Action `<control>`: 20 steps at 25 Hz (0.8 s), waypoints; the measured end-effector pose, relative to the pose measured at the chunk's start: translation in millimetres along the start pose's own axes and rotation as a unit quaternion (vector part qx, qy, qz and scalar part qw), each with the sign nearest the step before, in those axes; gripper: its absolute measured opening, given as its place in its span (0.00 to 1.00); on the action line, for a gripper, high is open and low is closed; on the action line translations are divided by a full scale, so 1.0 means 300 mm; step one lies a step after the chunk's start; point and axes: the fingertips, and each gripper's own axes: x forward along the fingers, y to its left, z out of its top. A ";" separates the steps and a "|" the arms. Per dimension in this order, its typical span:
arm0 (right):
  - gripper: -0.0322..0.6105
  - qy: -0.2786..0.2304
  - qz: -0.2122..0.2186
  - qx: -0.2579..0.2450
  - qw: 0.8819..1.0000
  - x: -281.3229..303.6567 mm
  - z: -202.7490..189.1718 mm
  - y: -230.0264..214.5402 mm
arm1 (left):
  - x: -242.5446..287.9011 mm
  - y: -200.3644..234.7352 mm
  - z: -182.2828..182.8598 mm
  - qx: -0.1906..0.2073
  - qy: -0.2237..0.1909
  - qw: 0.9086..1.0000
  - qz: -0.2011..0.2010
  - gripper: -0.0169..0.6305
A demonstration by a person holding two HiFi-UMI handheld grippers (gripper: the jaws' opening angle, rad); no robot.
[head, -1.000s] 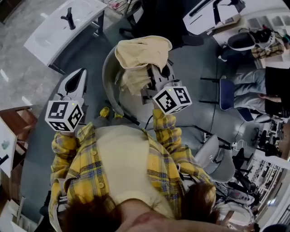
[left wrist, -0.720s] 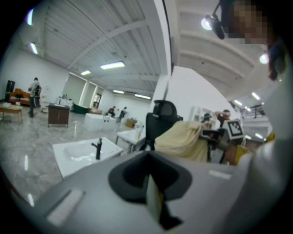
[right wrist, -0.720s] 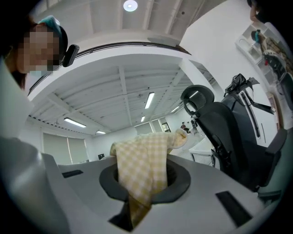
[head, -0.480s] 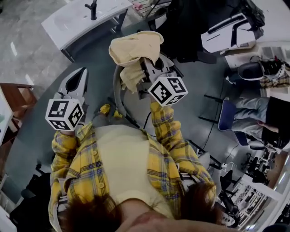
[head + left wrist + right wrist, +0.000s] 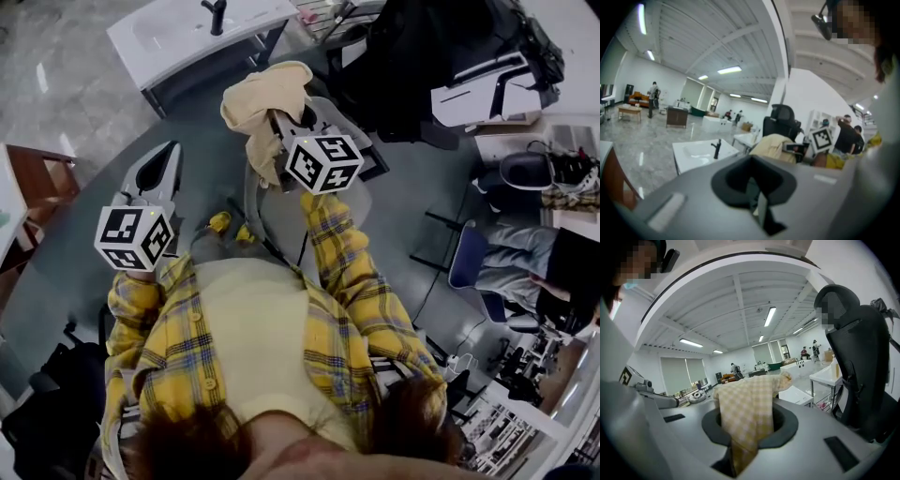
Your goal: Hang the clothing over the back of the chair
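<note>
The left gripper [image 5: 169, 155], closed on nothing, sits close to the body and well short of the black office chair [image 5: 412, 47], much as before. The right gripper [image 5: 274, 120] is clamped on the yellow checked clothing [image 5: 258, 94] and has carried it closer to that chair than a second ago. The cloth now hangs near the chair's back, not over it. A white sink counter [image 5: 187, 28] stands just left of the chair.
</note>
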 end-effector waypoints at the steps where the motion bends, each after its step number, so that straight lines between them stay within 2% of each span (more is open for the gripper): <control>1: 0.13 0.009 0.001 -0.006 1.000 0.014 -0.015 0.000 | 0.000 -0.001 -0.003 -0.001 0.000 1.000 0.001 0.03; 5: 0.13 0.036 0.007 -0.040 0.999 0.056 -0.064 0.011 | 0.004 0.001 -0.016 -0.003 0.005 1.000 0.002 0.03; 9: 0.15 0.072 0.016 -0.098 0.992 0.085 -0.122 0.032 | 0.011 0.000 -0.021 -0.001 0.010 1.000 0.002 0.03; 16: 0.27 0.138 0.046 -0.188 0.971 0.122 -0.273 0.079 | 0.021 0.003 -0.015 0.003 0.014 1.000 0.001 0.03; 20: 0.30 0.159 0.056 -0.233 0.958 0.125 -0.314 0.089 | 0.027 0.001 -0.020 0.004 0.019 1.000 0.000 0.03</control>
